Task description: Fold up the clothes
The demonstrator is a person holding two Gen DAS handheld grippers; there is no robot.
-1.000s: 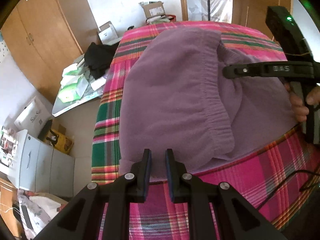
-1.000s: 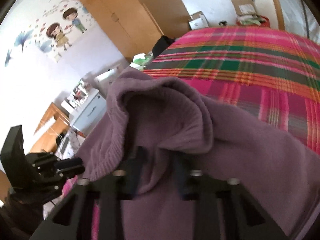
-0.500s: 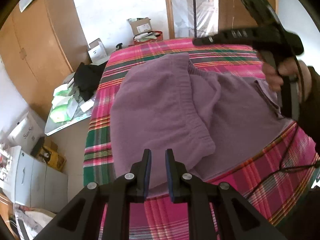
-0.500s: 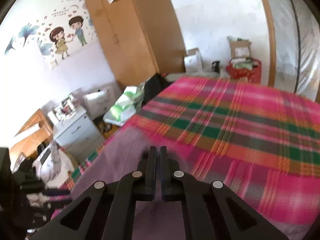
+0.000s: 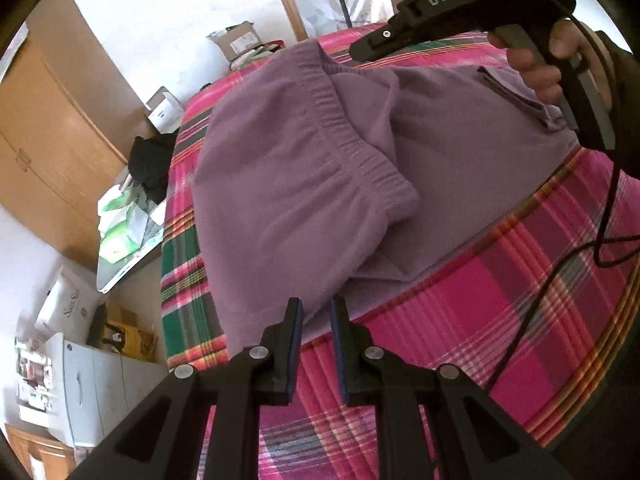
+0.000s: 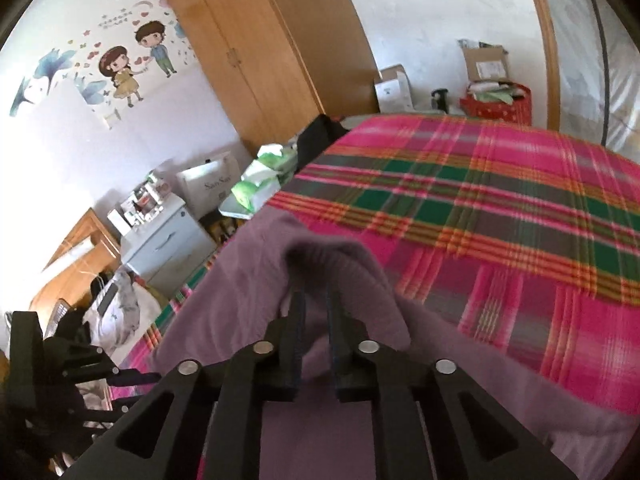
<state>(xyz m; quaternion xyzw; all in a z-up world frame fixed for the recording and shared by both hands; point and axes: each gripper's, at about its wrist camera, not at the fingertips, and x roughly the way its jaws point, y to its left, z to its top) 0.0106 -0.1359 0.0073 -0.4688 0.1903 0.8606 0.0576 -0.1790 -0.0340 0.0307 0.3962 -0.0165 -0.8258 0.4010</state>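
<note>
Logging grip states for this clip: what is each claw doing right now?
Left claw: open, empty, above the purple garment.
Right claw: has just been opening, open, empty, over the garment.

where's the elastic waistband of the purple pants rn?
Left wrist view: the waistband runs diagonally across the middle of the purple pants on the plaid blanket, beyond the left gripper.

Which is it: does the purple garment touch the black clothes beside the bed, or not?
Apart. The left wrist view shows a strip of plaid blanket lying between the purple garment and the black clothes.
</note>
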